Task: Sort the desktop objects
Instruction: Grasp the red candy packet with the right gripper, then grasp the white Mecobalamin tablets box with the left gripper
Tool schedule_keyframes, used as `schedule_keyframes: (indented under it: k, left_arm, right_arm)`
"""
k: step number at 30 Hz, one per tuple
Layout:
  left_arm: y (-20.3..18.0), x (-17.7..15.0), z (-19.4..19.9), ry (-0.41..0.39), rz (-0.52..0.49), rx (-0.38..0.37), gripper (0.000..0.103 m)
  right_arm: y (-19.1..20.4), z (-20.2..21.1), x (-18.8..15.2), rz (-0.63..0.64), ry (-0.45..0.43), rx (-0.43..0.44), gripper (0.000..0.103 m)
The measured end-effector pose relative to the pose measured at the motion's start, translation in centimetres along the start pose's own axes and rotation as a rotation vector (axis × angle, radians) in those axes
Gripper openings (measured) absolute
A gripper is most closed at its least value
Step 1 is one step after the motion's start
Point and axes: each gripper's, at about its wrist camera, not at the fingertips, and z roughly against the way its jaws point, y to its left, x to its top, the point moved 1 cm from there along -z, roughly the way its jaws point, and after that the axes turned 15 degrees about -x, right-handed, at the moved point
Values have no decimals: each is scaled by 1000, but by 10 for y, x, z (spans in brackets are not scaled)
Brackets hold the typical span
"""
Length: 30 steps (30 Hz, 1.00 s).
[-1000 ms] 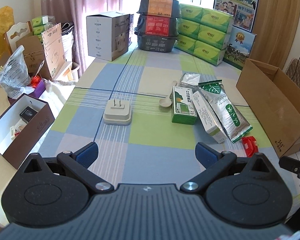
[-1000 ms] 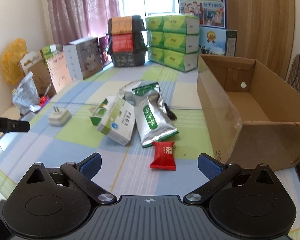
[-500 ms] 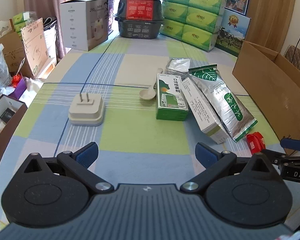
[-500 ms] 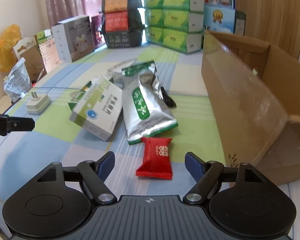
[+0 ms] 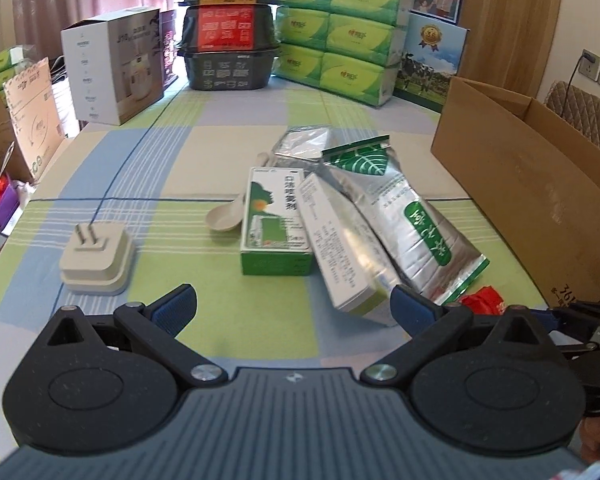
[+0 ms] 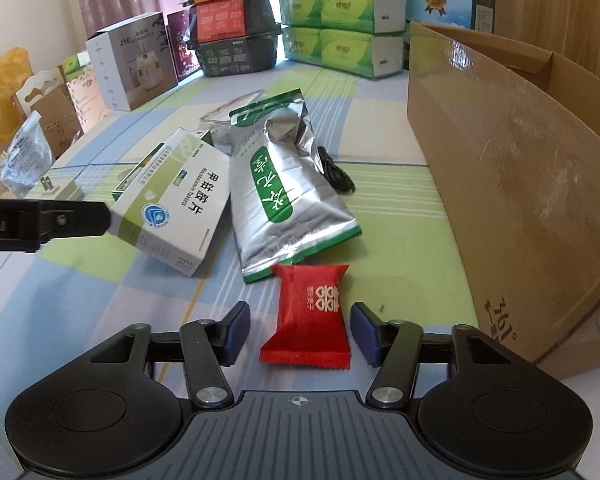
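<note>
Change: right tongs (image 6: pixel 300 330) lowered and brought in from a wider view of the counter (image 6: pixel 80 320), jaws narrowed from a broad spread to a closer one, now flanking the red packet (image 6: pixel 310 316) on both sides.
Meaning: pick of the first item under way; judged as the closing stage, squeeze not yet made.
Right tongs: partly spread, blue pads (image 6: pixel 236 330) just beside the packet's edges, a sliver of gap on each side.
Left tongs: (image 5: pixel 292 312) spread wide, holding nothing, moved nearer the pile, hovering before the green box (image 5: pixel 276 224).
Red packet: small pillow-shaped sachet, crimped ends, white double-happiness print, lying flat, its top end touching or just overlapping the silver pouch (image 6: pixel 276 196).
Where: near counter edge, just left of the cardboard box (image 6: pixel 520 184), the likely bin.
Others waiting: white box (image 6: pixel 176 208), plug adapter (image 5: pixel 96 260), spoon (image 5: pixel 226 218).
</note>
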Motion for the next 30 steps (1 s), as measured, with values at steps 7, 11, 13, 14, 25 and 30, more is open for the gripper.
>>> schedule_keyframes:
  k: [7, 11, 13, 14, 25, 30]
  left_arm:
    - [-13, 8, -19, 15, -1, -28, 101]
    - [-18, 12, -31, 28, -4, -39, 98]
    - [-16, 13, -38, 40, 19, -59, 95]
    - [-13, 13, -42, 50, 40, -71, 89]
    - [-8, 13, -39, 70, 74, -99, 38]
    - [-12, 10, -14, 95, 12, -78, 28]
  right_arm:
    - [-3, 1, 0, 8, -3, -50, 29]
    - [-7, 3, 0, -12, 6, -50, 28]
    - [-7, 3, 0, -14, 6, -48, 28]
    - [-8, 3, 0, -14, 7, -47, 28]
    - [-1, 3, 0, 5, 0, -41, 28]
    - [1, 10, -4, 6, 10, -38, 28]
